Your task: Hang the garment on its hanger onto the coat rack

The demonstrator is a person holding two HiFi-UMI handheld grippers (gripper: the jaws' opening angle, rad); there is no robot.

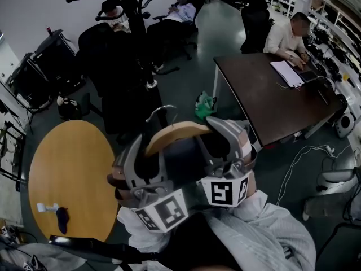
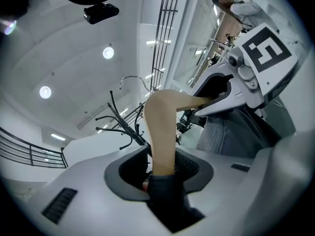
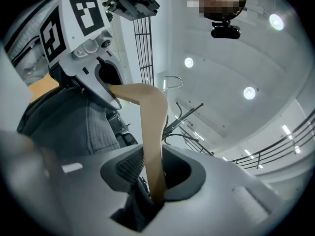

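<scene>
Both grippers hold a wooden hanger [image 1: 177, 133] level, one at each end, with a dark garment [image 1: 183, 151] draped below it. My left gripper [image 1: 141, 158] is shut on the hanger's left arm [image 2: 161, 132], the garment [image 2: 166, 193] bunched at the jaws. My right gripper [image 1: 223, 144] is shut on the right arm [image 3: 151, 136]. The metal hook [image 1: 162, 112] points up and away from me. The black coat rack [image 1: 137, 21] stands just beyond the hanger. Its curved arms [image 2: 120, 123] show past the hook [image 2: 134, 79] and the rack [image 3: 188, 116] also appears in the right gripper view.
A round wooden table [image 1: 67, 174] lies at the lower left with small items on it. At the right, a person sits at a dark rectangular table [image 1: 265, 100]. Office chairs [image 1: 110, 55] and a green bag [image 1: 205, 105] surround the rack's base. Cables [image 1: 304, 157] run across the floor.
</scene>
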